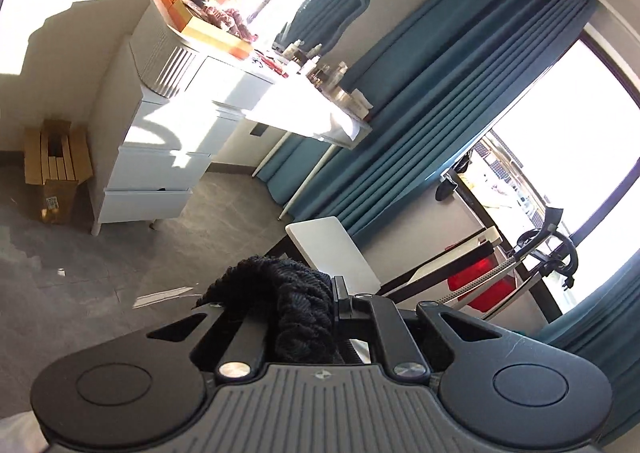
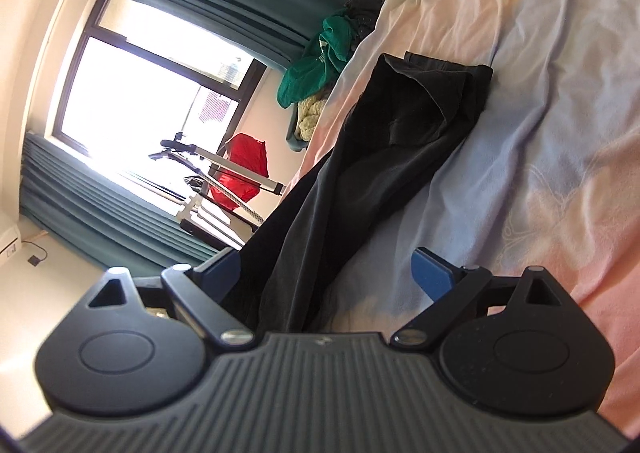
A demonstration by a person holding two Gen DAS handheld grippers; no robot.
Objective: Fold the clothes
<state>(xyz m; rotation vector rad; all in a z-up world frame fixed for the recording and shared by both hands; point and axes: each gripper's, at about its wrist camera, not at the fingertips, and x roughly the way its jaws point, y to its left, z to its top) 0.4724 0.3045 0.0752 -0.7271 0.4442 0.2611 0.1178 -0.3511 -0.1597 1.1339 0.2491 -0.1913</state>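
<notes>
Seemingly unlabelled, one black knit garment (image 1: 296,309) sits bunched in the tightly closed left gripper (image 1: 316,313); beside one dark garment (image 2: 360,157) on the bed (image 2: 540,133), the right gripper (image 2: 328,273) gapes wide, gripping nothing.

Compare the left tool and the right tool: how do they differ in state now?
The left tool is shut, with black knitted fabric bunched at its fingers; the right tool stands open, gripping nothing. The left tool faces the white dresser; the right tool faces dark trousers on the bed. Both share the same black body.
</notes>
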